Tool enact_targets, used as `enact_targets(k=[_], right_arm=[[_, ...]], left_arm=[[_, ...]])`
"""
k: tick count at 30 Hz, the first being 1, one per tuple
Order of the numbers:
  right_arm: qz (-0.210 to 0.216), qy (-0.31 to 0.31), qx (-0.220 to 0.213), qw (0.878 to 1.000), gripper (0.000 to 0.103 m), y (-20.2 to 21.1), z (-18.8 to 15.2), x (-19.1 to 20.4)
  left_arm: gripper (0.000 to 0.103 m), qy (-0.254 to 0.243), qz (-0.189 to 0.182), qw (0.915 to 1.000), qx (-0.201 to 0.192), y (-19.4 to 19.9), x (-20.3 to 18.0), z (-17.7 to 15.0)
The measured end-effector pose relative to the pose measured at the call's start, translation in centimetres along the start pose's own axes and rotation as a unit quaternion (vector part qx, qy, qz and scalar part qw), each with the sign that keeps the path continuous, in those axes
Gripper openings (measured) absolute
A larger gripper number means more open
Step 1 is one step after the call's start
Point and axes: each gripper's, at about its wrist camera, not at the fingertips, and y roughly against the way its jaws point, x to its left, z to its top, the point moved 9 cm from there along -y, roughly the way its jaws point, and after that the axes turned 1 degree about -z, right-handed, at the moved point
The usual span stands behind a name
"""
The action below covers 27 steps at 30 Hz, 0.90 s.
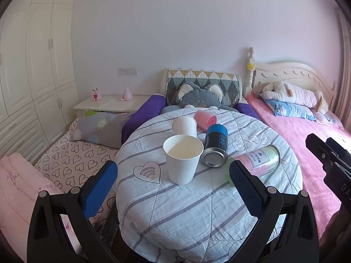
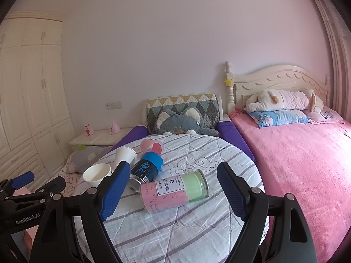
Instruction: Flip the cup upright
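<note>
A white paper cup stands upright on the round striped-cloth table, just ahead of my open, empty left gripper. A second white cup lies tipped behind it. A pink cup lies on its side at the back. A blue-and-black can and a pink-and-green can lie on their sides. In the right wrist view my right gripper is open and empty, with the pink-and-green can between its fingers' line. The upright cup sits at left.
A pink bed lies right of the table, with pillows and a plush toy. A grey cat plush sits behind the table. A heart-print bed and a nightstand are at left, wardrobes beyond.
</note>
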Motion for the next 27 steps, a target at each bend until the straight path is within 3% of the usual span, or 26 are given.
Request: enact_targets(k=[27], right_arm=[[0.005,-0.001,0.023,1.000,0.083,-1.1,-0.9,0.0]], left_arm=[[0.103,-0.003,0.017,0.9998,0.013,-1.3,0.0,-0.5]])
